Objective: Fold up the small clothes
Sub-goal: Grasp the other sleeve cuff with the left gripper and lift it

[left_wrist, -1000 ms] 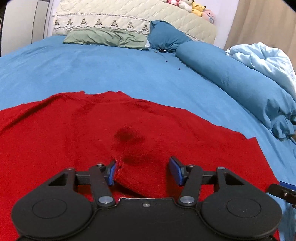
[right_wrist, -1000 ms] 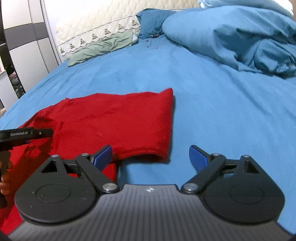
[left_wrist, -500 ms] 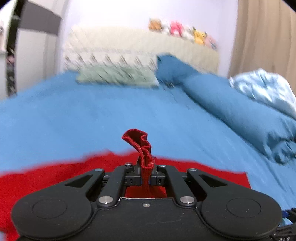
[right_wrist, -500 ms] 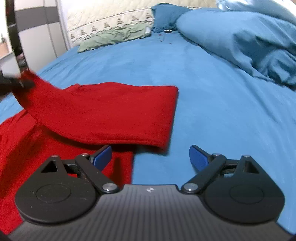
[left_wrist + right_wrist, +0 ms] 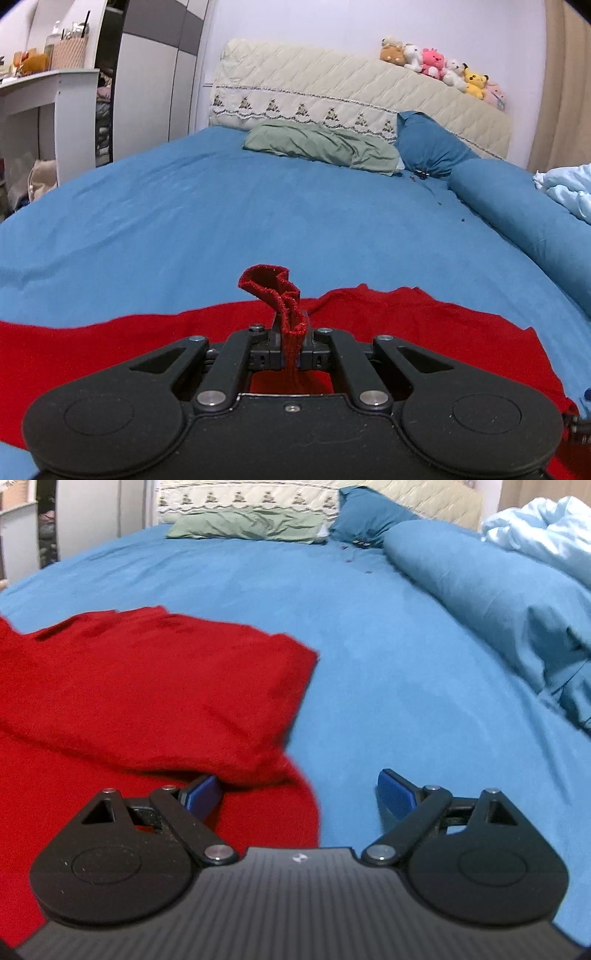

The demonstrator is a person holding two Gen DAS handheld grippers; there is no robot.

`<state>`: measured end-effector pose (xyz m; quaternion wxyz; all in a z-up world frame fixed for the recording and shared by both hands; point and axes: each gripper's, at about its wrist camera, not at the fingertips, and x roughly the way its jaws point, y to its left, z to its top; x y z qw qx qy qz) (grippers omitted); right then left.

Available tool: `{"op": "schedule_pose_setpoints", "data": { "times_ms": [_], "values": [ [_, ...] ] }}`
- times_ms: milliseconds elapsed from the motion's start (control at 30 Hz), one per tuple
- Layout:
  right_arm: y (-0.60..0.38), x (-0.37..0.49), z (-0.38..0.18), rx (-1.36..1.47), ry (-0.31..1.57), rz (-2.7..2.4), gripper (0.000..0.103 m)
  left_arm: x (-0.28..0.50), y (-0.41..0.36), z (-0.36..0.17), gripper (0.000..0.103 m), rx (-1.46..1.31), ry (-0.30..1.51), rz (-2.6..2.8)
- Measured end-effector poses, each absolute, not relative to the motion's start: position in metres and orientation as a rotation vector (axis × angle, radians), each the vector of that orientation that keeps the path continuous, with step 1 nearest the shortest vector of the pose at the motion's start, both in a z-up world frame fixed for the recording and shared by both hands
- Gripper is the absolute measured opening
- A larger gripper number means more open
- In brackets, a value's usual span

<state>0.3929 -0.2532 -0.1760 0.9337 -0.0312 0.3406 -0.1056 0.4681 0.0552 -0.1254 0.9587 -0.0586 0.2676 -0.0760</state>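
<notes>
A red knit garment lies spread on the blue bed sheet. My left gripper is shut on a pinched fold of the red garment, and the cloth's edge sticks up between the fingers. In the right wrist view the red garment has one layer lifted and folded over the layer beneath it. My right gripper is open and empty, low at the garment's right edge, with its left blue pad against the raised fold.
A green pillow, a dark blue pillow and a rolled blue duvet lie at the head and right of the bed. A pale blue blanket is at far right. A white shelf stands left.
My left gripper shut on the red cloth and lifted it up off the bed. The folded layer has come over toward my right gripper, which stayed open and moved closer to the fold.
</notes>
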Motion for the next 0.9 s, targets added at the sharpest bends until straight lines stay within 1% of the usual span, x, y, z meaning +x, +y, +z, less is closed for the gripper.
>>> {"op": "schedule_pose_setpoints", "data": {
  "times_ms": [167,233,300,367,400,433,467,500,567,667,700,800,900],
  "values": [
    [-0.277,0.388,-0.181,-0.08,0.719,-0.295,0.103,0.463,0.073,-0.143,0.005,-0.104,0.591,-0.14],
    [-0.285,0.381,-0.183,-0.067,0.727,-0.289,0.103,0.46,0.081,-0.157,0.012,-0.079,0.649,-0.122],
    [-0.29,0.378,-0.181,-0.061,0.737,-0.281,0.103,0.452,0.089,-0.167,0.016,-0.036,0.697,-0.101],
    [-0.289,0.374,-0.173,-0.066,0.741,-0.268,0.103,0.438,0.097,-0.169,0.029,-0.001,0.709,-0.082],
    [-0.285,0.371,-0.168,-0.071,0.733,-0.254,0.103,0.43,0.102,-0.166,0.037,0.009,0.702,-0.086],
    [-0.282,0.37,-0.16,-0.059,0.709,-0.213,0.103,0.422,0.106,-0.162,0.046,0.012,0.687,-0.096],
    [-0.276,0.366,-0.153,-0.037,0.679,-0.162,0.103,0.415,0.107,-0.157,0.051,0.018,0.666,-0.102],
    [-0.27,0.363,-0.148,-0.013,0.654,-0.11,0.103,0.41,0.107,-0.151,0.058,0.026,0.641,-0.106],
    [-0.251,0.372,-0.141,0.028,0.609,-0.012,0.103,0.406,0.1,-0.141,0.059,0.021,0.602,-0.141],
    [-0.223,0.398,-0.15,0.036,0.592,0.039,0.103,0.42,0.083,-0.136,0.063,-0.001,0.599,-0.209],
    [-0.219,0.406,-0.157,0.035,0.595,0.032,0.103,0.425,0.079,-0.139,0.065,-0.006,0.606,-0.213],
    [-0.227,0.419,-0.184,0.063,0.661,-0.041,0.103,0.433,0.075,-0.153,0.065,-0.005,0.634,-0.226],
    [-0.242,0.406,-0.185,0.126,0.645,-0.031,0.103,0.435,0.074,-0.167,0.065,0.005,0.663,-0.235]
  ]
}}
